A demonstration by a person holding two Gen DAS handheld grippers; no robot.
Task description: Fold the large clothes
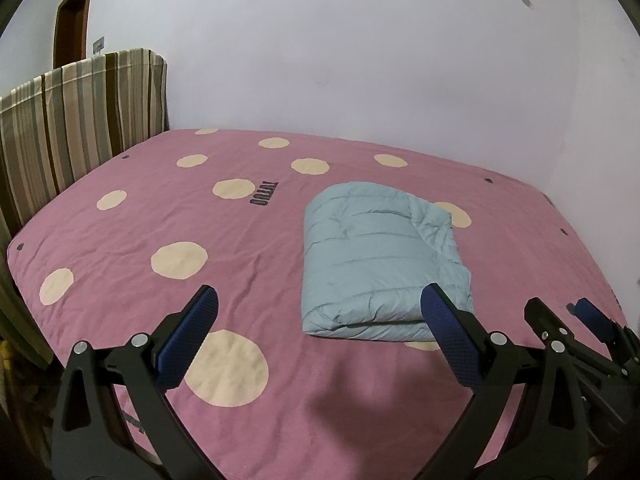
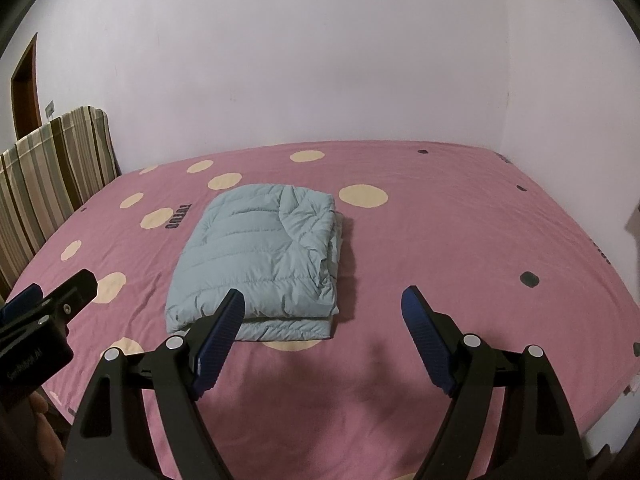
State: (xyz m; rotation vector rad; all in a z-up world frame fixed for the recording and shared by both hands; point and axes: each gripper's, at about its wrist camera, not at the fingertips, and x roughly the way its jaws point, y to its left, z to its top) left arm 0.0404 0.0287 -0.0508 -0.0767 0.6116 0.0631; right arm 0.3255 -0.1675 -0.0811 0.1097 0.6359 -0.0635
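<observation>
We hold both grippers spread wide and empty, the left gripper (image 1: 318,308) and right gripper (image 2: 324,308) hovering near the bed's (image 2: 460,240) front edge. The folded pale-blue jacket (image 2: 260,256) lies just beyond. Careful: a snagged pad could drag its loose right-hand layers open.
</observation>
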